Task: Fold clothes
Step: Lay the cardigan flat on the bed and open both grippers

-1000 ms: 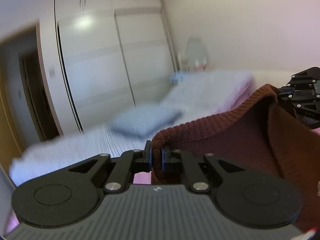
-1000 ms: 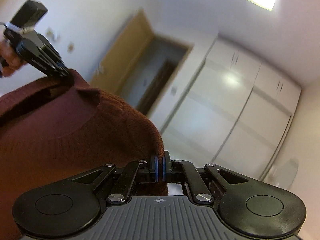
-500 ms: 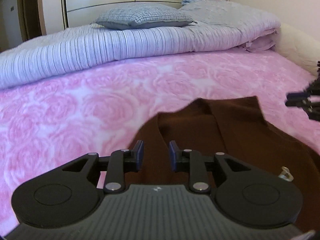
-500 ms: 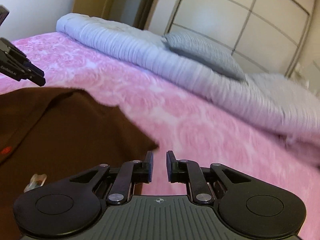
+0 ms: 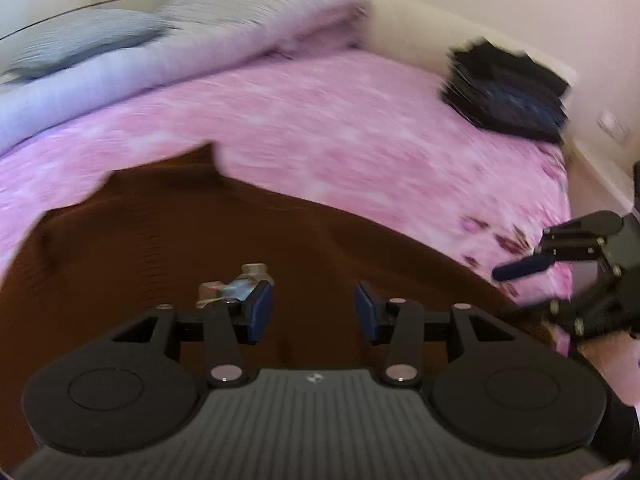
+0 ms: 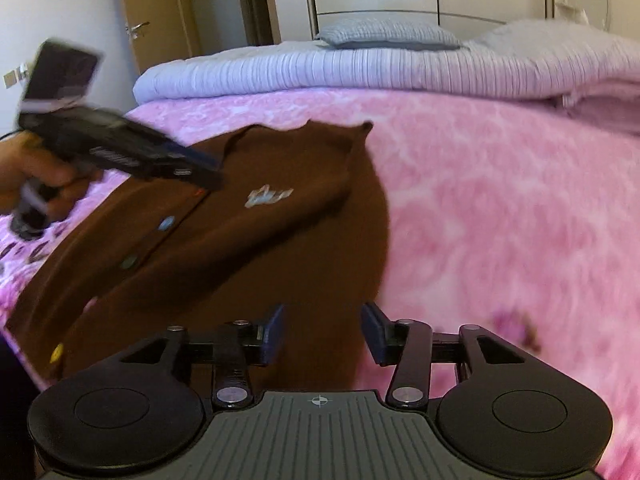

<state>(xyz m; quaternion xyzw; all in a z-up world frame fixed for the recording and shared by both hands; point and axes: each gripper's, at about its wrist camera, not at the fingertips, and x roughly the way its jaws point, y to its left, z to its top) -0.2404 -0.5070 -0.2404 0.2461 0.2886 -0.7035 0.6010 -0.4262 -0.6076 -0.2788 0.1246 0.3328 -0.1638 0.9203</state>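
On the bed [image 6: 500,200], our brown cardigan [image 6: 248,240] lies flat; both grippers' fingers [image 5: 260,312] are opening, empty; dark folded clothes [image 5: 508,92] sit near the far corner.

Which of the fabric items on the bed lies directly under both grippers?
The brown cardigan, spread flat on the pink sheet. The black folded pile sits at the bed's far edge; the striped duvet lies beyond.

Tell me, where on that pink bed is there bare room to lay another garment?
Bare pink bedspread lies between the brown cardigan and the rolled striped duvet. Nearer the left gripper, cardigan fills the space.
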